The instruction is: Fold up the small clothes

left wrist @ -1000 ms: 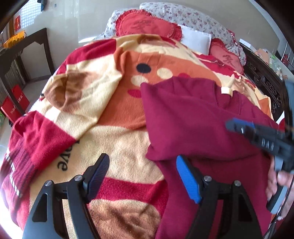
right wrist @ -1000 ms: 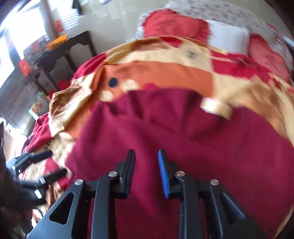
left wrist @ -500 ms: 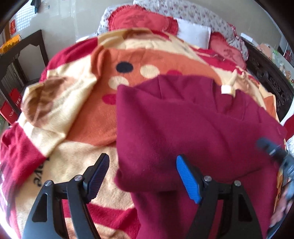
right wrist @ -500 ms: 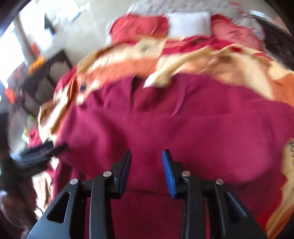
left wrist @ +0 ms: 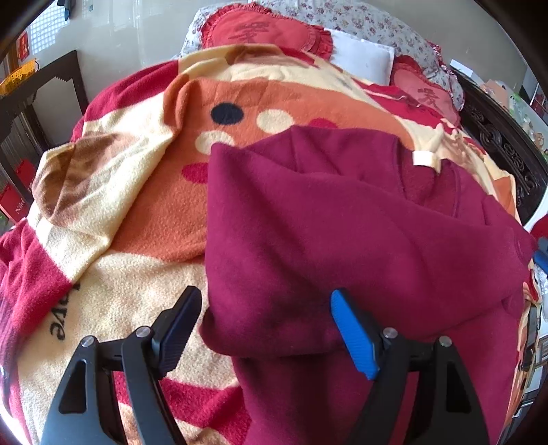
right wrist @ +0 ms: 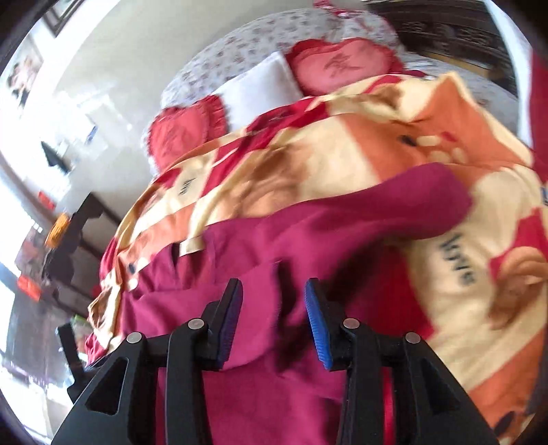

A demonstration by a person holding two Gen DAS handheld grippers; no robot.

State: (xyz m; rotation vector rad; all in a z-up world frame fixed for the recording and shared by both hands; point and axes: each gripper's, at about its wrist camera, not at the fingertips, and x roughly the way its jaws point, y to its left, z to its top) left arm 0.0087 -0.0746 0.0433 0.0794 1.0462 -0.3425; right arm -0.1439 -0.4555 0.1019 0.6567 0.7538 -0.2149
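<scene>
On the bed, a maroon fleece garment (left wrist: 342,232) is spread over a patterned blanket (left wrist: 144,191) of orange, cream and red. One part of it is seen folded across the body, and a small cream tag (left wrist: 424,159) shows at the neckline. In the right wrist view the same garment (right wrist: 274,246) is blurred, with a sleeve stretched out to the right over the blanket (right wrist: 342,161).

Over the folded lower edge the left gripper (left wrist: 263,325) is held, its jaws set wide — nothing is pressed between them, though the fabric's edge lies under the gap. The right gripper (right wrist: 274,308) is held low over the garment; its jaws have just been opening and are parted narrowly, with maroon cloth seen behind the gap but not clamped by the pads.

Beyond the blanket, two red heart-shaped cushions (left wrist: 267,30) and a white pillow (left wrist: 363,61) are set at the head of the bed. A dark wooden side table (left wrist: 41,89) is seen at the left — a carved dark bed frame (left wrist: 500,150) at the right.
</scene>
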